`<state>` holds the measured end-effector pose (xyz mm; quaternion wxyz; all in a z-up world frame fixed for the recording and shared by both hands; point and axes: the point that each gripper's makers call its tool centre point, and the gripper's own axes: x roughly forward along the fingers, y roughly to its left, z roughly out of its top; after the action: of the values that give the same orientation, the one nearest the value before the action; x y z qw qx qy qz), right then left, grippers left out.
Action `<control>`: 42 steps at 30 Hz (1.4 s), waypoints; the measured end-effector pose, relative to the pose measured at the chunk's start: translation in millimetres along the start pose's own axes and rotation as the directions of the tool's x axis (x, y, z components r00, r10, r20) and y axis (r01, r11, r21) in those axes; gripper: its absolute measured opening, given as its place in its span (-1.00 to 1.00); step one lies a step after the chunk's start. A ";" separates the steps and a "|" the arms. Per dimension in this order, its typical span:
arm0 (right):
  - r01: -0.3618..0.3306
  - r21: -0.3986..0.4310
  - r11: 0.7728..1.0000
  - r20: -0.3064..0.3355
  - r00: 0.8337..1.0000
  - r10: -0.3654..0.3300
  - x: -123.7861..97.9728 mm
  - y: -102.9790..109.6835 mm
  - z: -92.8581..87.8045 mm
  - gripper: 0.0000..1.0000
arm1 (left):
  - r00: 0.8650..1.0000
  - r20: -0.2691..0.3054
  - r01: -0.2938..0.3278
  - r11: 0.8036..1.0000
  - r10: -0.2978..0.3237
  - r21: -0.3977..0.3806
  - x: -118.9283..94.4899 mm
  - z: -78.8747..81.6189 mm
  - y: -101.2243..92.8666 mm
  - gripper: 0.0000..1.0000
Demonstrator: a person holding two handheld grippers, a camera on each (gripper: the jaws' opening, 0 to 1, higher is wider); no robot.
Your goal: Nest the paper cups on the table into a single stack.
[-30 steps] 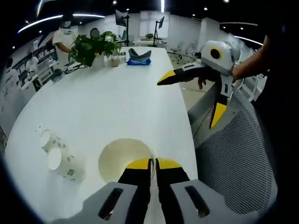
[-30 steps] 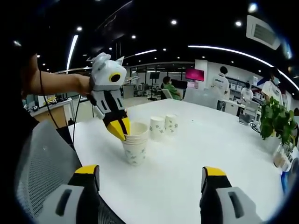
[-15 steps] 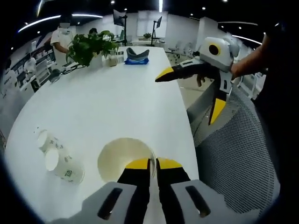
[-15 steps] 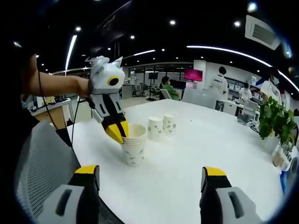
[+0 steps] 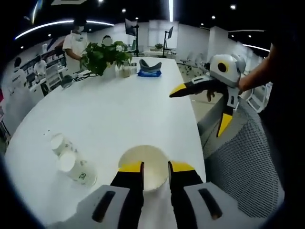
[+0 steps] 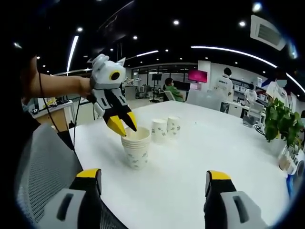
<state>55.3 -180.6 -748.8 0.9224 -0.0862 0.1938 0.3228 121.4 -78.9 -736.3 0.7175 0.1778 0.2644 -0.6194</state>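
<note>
A stack of nested paper cups (image 5: 143, 164) stands near the table's edge, just under my left gripper (image 5: 156, 168), whose jaws are open and apart from its rim. In the right gripper view the same stack (image 6: 136, 149) stands upright with the left gripper (image 6: 123, 125) open just above its rim. Two single cups (image 5: 71, 160) stand side by side further along the white table (image 5: 124, 109); from the other side they (image 6: 166, 129) show behind the stack. My right gripper (image 6: 152, 175) is wide open and holds nothing; it also hangs (image 5: 200, 109) beyond the table's edge.
A mesh chair back (image 5: 243, 157) stands beside the table's edge near the stack. A potted plant (image 5: 102, 52) and a blue object (image 5: 149, 67) sit at the table's far end. People stand in the office behind.
My left gripper was shut on the stack's rim; now its jaws have opened, let go and risen slightly. The right gripper stays open.
</note>
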 end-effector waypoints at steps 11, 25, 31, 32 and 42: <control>0.011 0.001 1.000 0.004 1.000 -0.011 -0.4 -1.2 1.6 0.83 | 0.974 0.111 -0.189 0.977 0.200 -0.103 -20.1 10.4 72.0 -0.40; 0.016 -0.001 1.000 0.002 1.000 -0.016 -0.6 -1.8 1.6 0.82 | 0.908 0.093 -0.393 0.907 0.409 -0.151 -8.3 -13.1 152.9 0.14; 0.023 0.000 1.000 0.003 1.000 -0.023 -1.0 -3.9 1.2 0.82 | 0.903 0.084 -0.401 0.897 0.421 -0.185 7.3 -16.0 165.0 0.15; 0.024 0.000 1.000 0.003 1.000 -0.024 -1.0 -4.1 1.1 0.82 | 0.902 0.081 -0.404 0.896 0.424 -0.184 8.5 -15.9 166.2 0.14; 0.033 -0.002 0.999 0.002 0.999 -0.033 -1.1 -3.5 3.1 0.81 | 0.909 0.017 -0.403 0.890 0.415 -0.214 29.0 -31.9 175.8 0.03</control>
<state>57.6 -183.1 -745.3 0.9277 -0.0898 0.1911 0.3080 291.8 -53.6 -791.9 0.8541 0.1349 0.2611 -0.4291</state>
